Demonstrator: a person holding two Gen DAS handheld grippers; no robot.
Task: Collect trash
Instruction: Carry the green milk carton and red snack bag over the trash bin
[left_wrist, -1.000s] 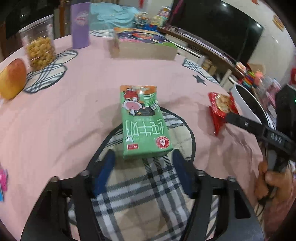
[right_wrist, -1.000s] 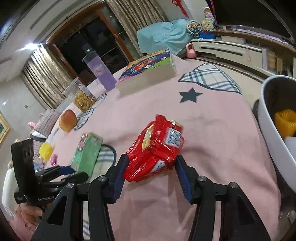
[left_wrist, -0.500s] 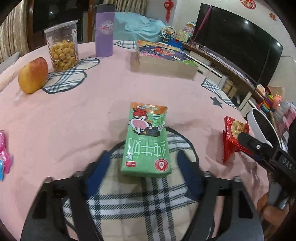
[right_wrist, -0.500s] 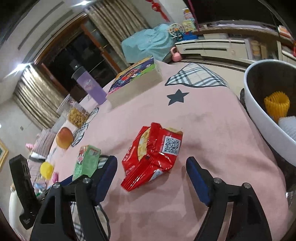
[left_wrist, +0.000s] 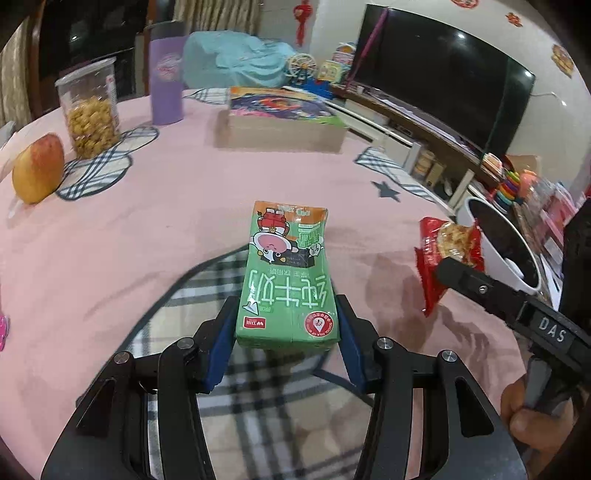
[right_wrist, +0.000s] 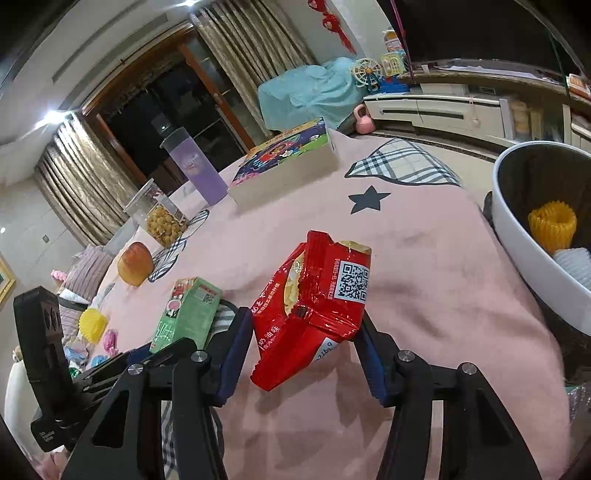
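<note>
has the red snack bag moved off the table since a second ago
Yes. The red snack bag lay on the pink tablecloth before; now the right tongs clamp it and it sits lifted, its shadow apart below it, nearer the white bin.

Ahead of me a dark TV (left_wrist: 443, 85) stands on a low white cabinet (right_wrist: 443, 110); gold curtains (right_wrist: 85, 181) flank a black window (right_wrist: 155, 99), beside a teal-draped sofa (right_wrist: 310, 92).

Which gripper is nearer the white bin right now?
Right. The right gripper, shut on the red snack packet, is beside the white bin; the left gripper holds the green milk carton farther away.
</note>
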